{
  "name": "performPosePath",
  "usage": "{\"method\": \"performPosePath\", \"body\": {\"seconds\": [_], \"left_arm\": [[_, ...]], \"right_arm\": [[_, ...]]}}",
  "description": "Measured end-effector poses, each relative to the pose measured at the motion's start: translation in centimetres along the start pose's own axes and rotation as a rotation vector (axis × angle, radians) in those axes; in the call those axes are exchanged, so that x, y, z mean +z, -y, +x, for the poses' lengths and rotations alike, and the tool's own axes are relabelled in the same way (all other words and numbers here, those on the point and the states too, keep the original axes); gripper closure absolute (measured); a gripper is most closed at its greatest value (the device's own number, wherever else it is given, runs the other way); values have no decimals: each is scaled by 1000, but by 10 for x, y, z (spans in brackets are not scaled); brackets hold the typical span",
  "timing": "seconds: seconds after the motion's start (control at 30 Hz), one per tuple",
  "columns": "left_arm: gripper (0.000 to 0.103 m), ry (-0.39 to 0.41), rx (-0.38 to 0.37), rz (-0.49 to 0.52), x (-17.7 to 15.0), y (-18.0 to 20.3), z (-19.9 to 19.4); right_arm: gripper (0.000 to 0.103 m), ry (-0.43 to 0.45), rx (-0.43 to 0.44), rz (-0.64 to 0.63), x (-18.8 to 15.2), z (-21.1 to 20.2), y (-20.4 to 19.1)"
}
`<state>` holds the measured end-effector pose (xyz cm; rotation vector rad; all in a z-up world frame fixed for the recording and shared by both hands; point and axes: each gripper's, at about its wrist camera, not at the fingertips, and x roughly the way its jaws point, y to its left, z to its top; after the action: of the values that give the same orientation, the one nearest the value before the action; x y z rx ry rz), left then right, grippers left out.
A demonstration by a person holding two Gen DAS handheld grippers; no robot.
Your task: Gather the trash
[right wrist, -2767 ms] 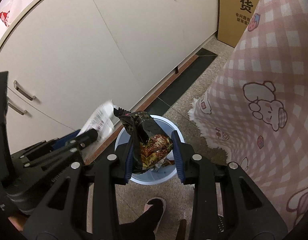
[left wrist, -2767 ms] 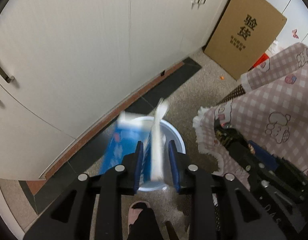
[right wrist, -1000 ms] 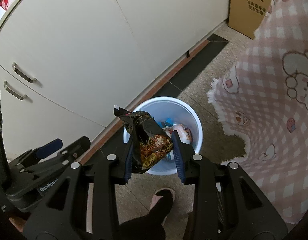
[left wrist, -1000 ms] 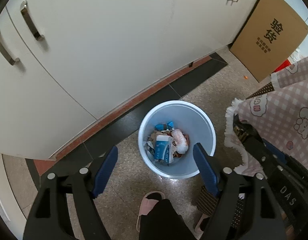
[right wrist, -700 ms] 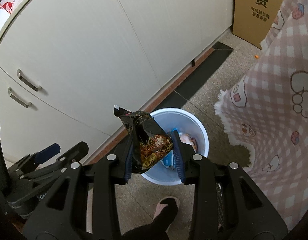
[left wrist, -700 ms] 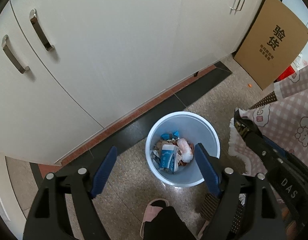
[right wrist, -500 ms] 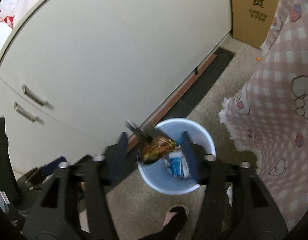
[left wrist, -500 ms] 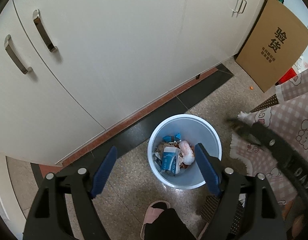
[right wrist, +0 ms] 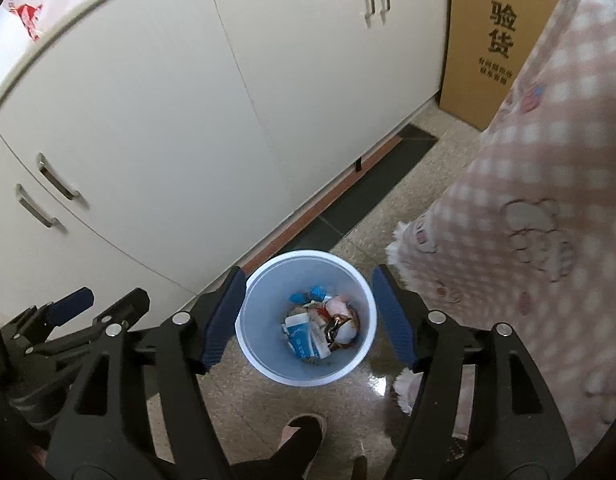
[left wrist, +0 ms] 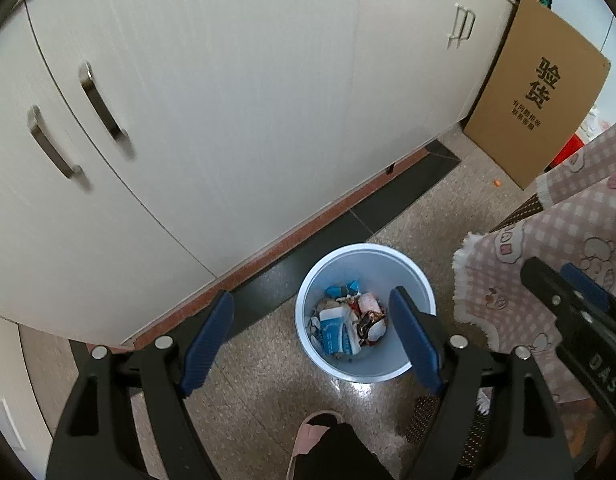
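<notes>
Now both grippers hang empty over the round pale-blue plastic waste bin.

Spread wide, the left gripper has blue-padded fingers touching nothing; the bin stands on the speckled floor beside the white cabinets, with blue-and-white wrappers and a dark snack bag inside. Likewise parted and empty, the right gripper frames the bin, the pink checked cloth to its right.

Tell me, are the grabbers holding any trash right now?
No. The left gripper and right gripper are both open and empty above the bin.
</notes>
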<state>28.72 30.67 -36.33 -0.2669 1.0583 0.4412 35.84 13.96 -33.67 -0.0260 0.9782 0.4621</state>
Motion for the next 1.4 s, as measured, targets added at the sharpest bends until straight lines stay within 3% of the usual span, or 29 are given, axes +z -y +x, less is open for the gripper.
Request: {"method": "performPosePath", "body": {"seconds": [0.17,0.3,0.53,0.8,1.1,1.4], "left_arm": [[24,71,-1,31,2,7,-44],[24,145,-22,47,3,11,-93],[18,344,-30,78,-3,27,-203],[13,543,-91,151,-30,65,-317],[10,674,-201,261,-79,103,-414],[7,770,-264,279,-120,112,-474]], "right_arm": [[33,64,-18,-29,3,-48,-2],[29,132,38,2,8,-101,-2],[21,289,72,2,9,-205,2],[13,453,42,40,-11,-328,28],[9,605,-76,65,-63,-444,49],[7,711,-164,84,-108,-507,58]]}}
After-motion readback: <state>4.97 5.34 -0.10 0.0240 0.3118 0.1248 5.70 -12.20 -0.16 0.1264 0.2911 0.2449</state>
